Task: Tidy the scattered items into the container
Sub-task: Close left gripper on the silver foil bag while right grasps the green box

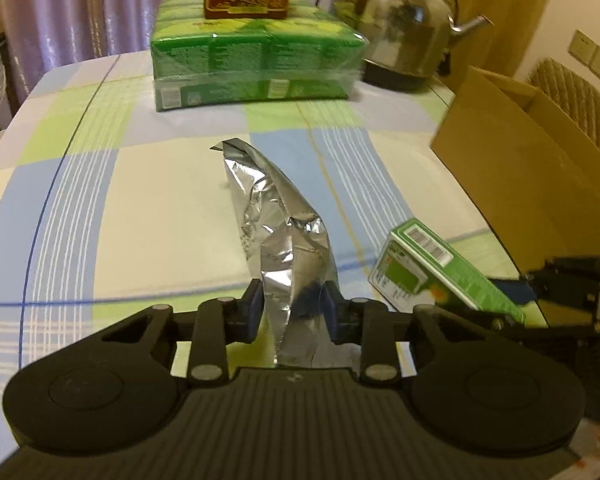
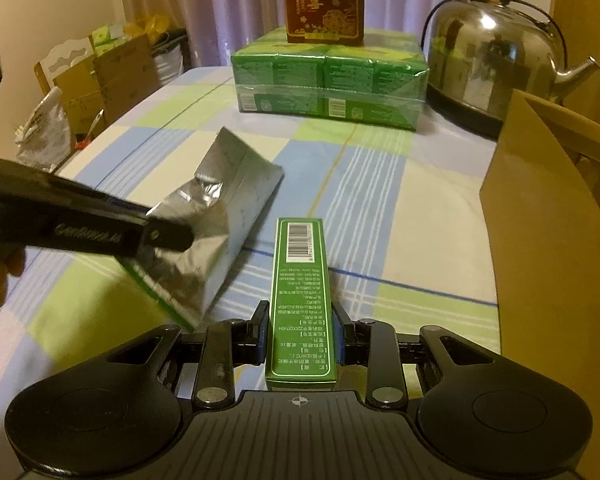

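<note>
Step in hand, as judged: both items are picked up and in carry toward the cardboard box, which stands open at the right edge of the checked tablecloth. Left gripper: clamped on the lower end of a silver foil pouch, held off the cloth with its far end pointing away from the camera. Right gripper: clamped on the sides of a narrow green carton, gripped near its back end, barcode face up, long axis pointing forward. Pouch: crumpled, shiny, creased all over, soft and partly flattened; likely to flop or slip if the grip loosens. Carton: rigid, clean-edged, printed with small text; should drop cleanly. Position: the two items sit just beside each other above the middle of the table, pouch to the left of the carton, box to the right of both. Next move calls for swinging each gripper rightward over the box rim, high enough to clear its near wall, then letting go one at a time so the tools do not collide. Not part of the load, by appearance: a green wrapped multipack with a red tin on top, and a steel kettle, all at the far end.
</note>
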`<state>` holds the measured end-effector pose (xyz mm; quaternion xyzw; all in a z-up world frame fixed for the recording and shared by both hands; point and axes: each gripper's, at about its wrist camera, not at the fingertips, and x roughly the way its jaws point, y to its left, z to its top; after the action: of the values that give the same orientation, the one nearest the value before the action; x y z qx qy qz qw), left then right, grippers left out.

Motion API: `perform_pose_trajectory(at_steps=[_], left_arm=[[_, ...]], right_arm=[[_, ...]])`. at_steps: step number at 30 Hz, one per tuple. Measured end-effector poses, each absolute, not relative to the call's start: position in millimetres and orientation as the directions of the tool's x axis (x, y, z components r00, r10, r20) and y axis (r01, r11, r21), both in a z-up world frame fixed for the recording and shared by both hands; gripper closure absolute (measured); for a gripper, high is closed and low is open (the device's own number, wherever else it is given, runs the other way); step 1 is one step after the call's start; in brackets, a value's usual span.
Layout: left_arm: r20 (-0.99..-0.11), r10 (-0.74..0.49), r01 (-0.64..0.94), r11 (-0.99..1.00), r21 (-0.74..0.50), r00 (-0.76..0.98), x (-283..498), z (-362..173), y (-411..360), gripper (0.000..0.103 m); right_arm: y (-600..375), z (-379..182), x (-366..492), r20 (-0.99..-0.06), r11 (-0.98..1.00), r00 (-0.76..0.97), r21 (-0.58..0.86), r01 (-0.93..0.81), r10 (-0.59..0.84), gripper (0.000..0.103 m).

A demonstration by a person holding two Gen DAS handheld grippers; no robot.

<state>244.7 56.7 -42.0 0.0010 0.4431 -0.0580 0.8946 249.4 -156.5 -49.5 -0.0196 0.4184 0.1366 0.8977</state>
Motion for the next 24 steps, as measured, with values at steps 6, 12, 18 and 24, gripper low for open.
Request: perform_pose_trajectory(at_steps=[6, 12, 18, 24], left_arm=[[-0.827, -0.130, 0.154, 0.987, -0.053, 0.548, 191, -33, 50, 0.081], [-0.854, -0.130, 0.175, 0.983, -0.046, 0.503, 140, -26, 44, 0.081], [-0.843, -0.093, 0.143, 0.990, -0.019, 0.530, 131, -9, 42, 0.068], [-0.828, -0.072, 0.144, 0.990, 0.011, 0.556, 148, 2, 37, 0.043]], right_arm=[[-161, -39, 216, -0.762, 0.960, 0.600, 0.103, -0.261, 0.244, 0.076], [-167, -36, 183, -0.768, 0.958, 0.584, 0.134, -0.252, 0.261, 0.076], [-173, -38, 168, -0.769, 0.961, 0.587, 0.129, -0.246, 0.253, 0.068], [-173, -41, 173, -0.787, 0.954, 0.562, 0.110, -0.280, 0.256, 0.054]])
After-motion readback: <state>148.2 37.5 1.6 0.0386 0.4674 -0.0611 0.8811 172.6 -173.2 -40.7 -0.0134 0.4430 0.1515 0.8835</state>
